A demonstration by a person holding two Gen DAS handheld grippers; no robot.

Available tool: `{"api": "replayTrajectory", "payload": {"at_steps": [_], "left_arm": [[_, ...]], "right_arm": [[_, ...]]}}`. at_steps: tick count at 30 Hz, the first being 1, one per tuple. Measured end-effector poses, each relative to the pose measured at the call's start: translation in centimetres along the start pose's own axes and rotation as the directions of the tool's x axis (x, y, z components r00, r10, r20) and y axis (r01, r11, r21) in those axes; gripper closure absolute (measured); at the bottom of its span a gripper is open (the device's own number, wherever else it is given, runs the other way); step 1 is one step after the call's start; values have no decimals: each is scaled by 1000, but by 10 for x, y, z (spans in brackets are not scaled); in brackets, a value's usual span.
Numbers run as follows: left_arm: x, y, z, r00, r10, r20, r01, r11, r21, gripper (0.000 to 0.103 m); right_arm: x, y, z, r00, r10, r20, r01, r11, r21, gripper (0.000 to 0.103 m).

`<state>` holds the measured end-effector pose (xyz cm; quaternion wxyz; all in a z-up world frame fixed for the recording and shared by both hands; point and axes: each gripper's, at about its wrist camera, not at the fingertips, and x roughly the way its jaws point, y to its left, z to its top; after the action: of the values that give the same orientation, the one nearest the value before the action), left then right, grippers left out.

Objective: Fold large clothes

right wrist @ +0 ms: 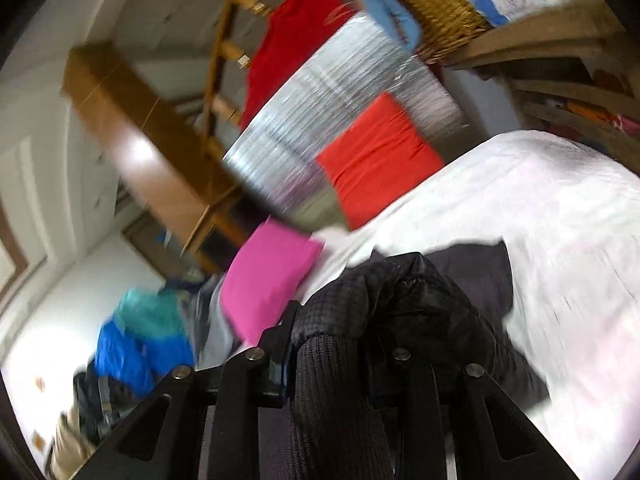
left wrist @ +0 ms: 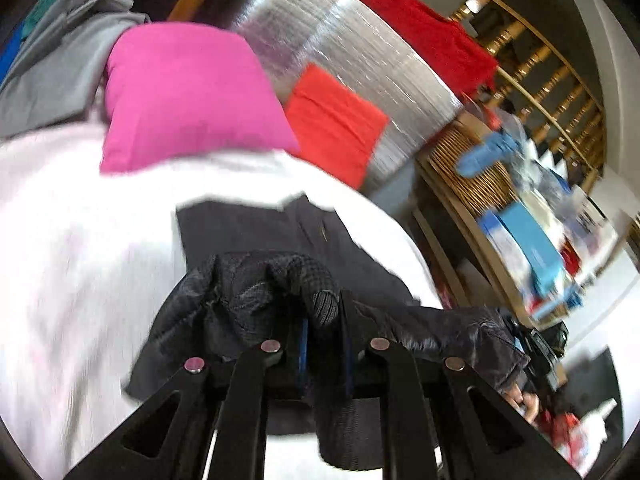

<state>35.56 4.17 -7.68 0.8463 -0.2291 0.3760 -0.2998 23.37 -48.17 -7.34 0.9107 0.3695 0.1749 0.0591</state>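
Observation:
A black quilted jacket (left wrist: 248, 280) with knit cuffs is held up over a bed with a white sheet (left wrist: 72, 264). My left gripper (left wrist: 322, 308) is shut on a bunched part of the jacket by a ribbed cuff. My right gripper (right wrist: 332, 328) is shut on the jacket (right wrist: 404, 292) at its other ribbed cuff, which hangs down between the fingers. A dark flat part of the garment (left wrist: 256, 228) lies on the sheet beyond the grippers; it also shows in the right wrist view (right wrist: 476, 276). Both views are blurred by motion.
A pink pillow (left wrist: 180, 96) and a red-orange pillow (left wrist: 336, 120) lie at the head of the bed against a silver foil panel (left wrist: 348, 44). A red garment (left wrist: 432, 36) hangs on a wooden rail. Wooden shelves with a wicker basket (right wrist: 440, 8) stand beside the bed.

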Motion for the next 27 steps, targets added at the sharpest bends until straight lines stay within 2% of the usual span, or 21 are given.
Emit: {"api": "replayTrajectory", "payload": {"at_steps": [3,5,8,13,15,16,19,20,22,23,24,25,27], "left_arm": [[51,16,43,999,46,-21,-47,999,-14,90],[98,30,67,993,105,-60,-106,994,-17,90],[149,51,86,983,152,-98,-156,987,-40,90],[206,92,108,982,148,-117,-161,981,-111,89],[225,105,106,979,154,-132,-173,974,-146,85],[234,113,105,983,138,-125,-158,973,-166,85],[236,127,104,993,69,-96,-91,965,-246,83],[233,128,104,996,37,-83,-58,963,-263,80],[213,129,103,998,-51,-34,38,949,-313,61],[198,129,103,997,-73,19,75,938,-339,39],[186,130,103,995,-72,65,90,931,-354,21],[163,129,104,988,-61,143,111,921,-374,18],[134,125,102,977,-59,207,137,912,-386,18]], "right_arm": [[66,-22,33,999,-50,-7,50,997,59,75],[102,-33,45,996,-90,-29,91,994,64,75],[166,-59,61,985,-154,-73,161,983,91,75],[241,-106,68,966,-231,-120,249,953,170,75],[258,-129,64,958,-228,-172,267,929,257,72],[264,-144,63,960,-200,-196,256,909,328,71],[259,-163,64,982,-79,-174,152,876,457,62],[253,-165,64,987,-42,-154,111,870,481,57],[232,-163,63,996,13,-91,37,853,520,45],[218,-162,62,999,34,-39,-8,843,539,32],[200,-159,63,999,42,24,-48,832,553,23],[180,-155,62,997,32,73,-68,830,554,20],[151,-141,59,996,14,93,-60,856,514,18]]}}
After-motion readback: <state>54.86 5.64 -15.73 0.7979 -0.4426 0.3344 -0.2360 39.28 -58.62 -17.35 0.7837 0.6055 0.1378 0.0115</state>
